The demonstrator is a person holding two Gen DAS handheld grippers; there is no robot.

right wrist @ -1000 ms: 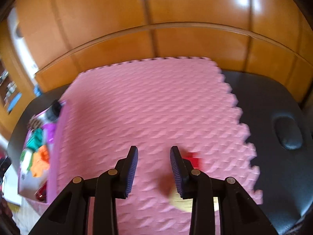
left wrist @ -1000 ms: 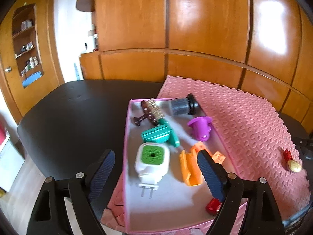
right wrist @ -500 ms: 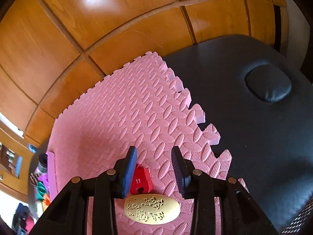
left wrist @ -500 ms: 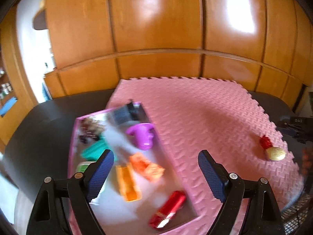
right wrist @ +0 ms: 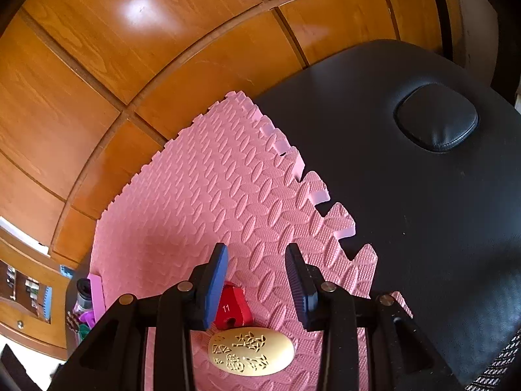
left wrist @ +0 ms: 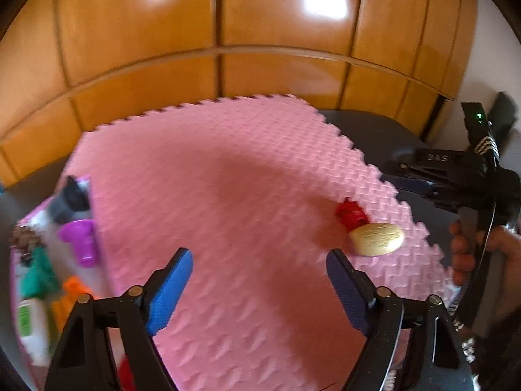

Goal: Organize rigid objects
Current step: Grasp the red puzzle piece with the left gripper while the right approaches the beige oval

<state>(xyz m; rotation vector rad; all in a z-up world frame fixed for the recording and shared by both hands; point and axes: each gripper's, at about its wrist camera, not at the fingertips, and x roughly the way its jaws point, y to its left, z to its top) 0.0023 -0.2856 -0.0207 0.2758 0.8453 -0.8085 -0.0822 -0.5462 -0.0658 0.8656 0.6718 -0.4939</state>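
Observation:
A red piece marked 11 [right wrist: 232, 308] and a gold oval with a cut pattern [right wrist: 250, 352] lie touching on the pink foam mat [right wrist: 202, 195] near its toothed edge. My right gripper [right wrist: 257, 285] hovers just over them, jaws a narrow gap apart and gripping nothing; the red piece sits low beside its left finger. The left wrist view shows the same red piece [left wrist: 350, 213] and gold oval [left wrist: 377, 239] ahead to the right. My left gripper [left wrist: 259, 288] stands wide above bare mat, jaws closing on nothing. A hand [left wrist: 465, 251] holds the right gripper [left wrist: 400, 179].
A pink tray [left wrist: 92, 192] at the mat's left holds a purple piece [left wrist: 79, 238], a green piece, an orange piece and a white plug, all blurred. Black padded table [right wrist: 407, 195] with a round cushion [right wrist: 436, 120] lies right of the mat. Wooden panels stand behind.
The left gripper swung right, from over the tray to over the mat toward the red piece and gold oval, and its jaws narrowed. The right gripper rolled and settled over those two.

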